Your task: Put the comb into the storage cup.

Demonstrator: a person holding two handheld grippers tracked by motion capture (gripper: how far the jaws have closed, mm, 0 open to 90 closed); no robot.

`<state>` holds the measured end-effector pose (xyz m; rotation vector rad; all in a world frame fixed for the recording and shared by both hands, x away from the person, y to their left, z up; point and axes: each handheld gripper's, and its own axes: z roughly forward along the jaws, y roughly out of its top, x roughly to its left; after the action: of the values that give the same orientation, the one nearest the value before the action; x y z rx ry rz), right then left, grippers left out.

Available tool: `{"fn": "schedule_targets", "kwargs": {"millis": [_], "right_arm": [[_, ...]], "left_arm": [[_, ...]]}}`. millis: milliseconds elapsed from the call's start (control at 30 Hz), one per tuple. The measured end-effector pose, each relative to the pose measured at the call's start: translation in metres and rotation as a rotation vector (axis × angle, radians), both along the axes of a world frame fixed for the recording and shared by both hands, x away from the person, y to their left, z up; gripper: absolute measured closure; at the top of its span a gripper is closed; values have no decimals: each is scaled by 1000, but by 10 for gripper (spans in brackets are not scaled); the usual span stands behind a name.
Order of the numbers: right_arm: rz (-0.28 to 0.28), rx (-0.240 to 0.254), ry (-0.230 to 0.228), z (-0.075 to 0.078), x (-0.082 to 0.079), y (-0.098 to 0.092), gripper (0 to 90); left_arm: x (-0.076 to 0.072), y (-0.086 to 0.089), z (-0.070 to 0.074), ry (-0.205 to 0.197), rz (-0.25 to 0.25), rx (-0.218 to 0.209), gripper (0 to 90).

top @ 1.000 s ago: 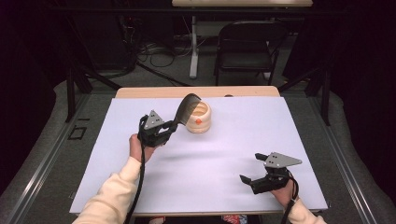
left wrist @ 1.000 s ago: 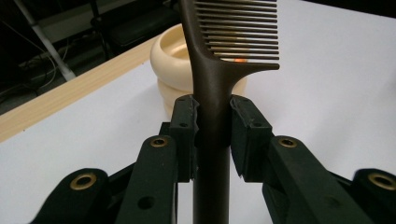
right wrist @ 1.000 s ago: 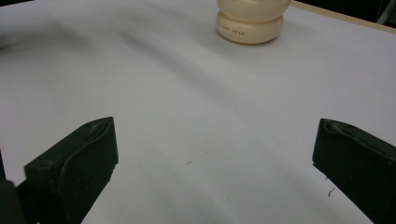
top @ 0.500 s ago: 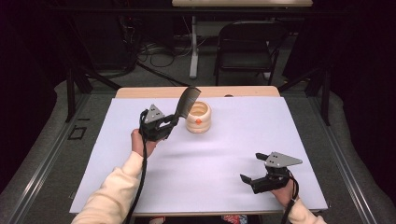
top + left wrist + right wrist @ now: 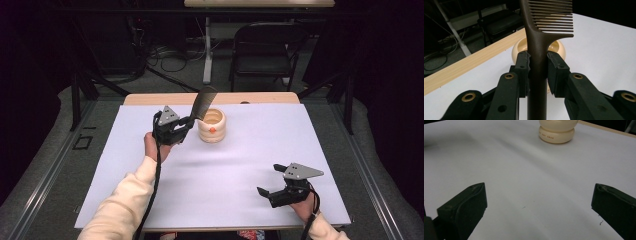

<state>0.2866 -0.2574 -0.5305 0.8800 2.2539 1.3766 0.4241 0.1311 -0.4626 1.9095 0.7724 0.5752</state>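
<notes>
On cream holder (image 5: 556, 131), lettering, perhaps "SWAN"

Counter (image 5: 240, 175) under a white sheet, wooden edge strip (image 5: 150, 99) at 12 o'clock. Beyond: folding chair (image 5: 267, 47) at 1 o'clock; floor cables (image 5: 160, 57) at 11 o'clock.

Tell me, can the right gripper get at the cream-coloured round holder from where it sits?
Probably yes. The right gripper is open and holds nothing, and bare white table cover lies between it and the cream-coloured round holder.
</notes>
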Motion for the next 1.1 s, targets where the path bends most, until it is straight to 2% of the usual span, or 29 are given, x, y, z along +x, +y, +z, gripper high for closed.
{"fn": "schedule_targets", "kwargs": {"millis": [633,1100], "right_arm": [[-1,4,4,0,1,0,0],[-4,2,0,0,0,0,0]], "left_arm": [[14,-10,10,-12,6,-4,727],[23,-18,15,-25,15,-29,727]]}}
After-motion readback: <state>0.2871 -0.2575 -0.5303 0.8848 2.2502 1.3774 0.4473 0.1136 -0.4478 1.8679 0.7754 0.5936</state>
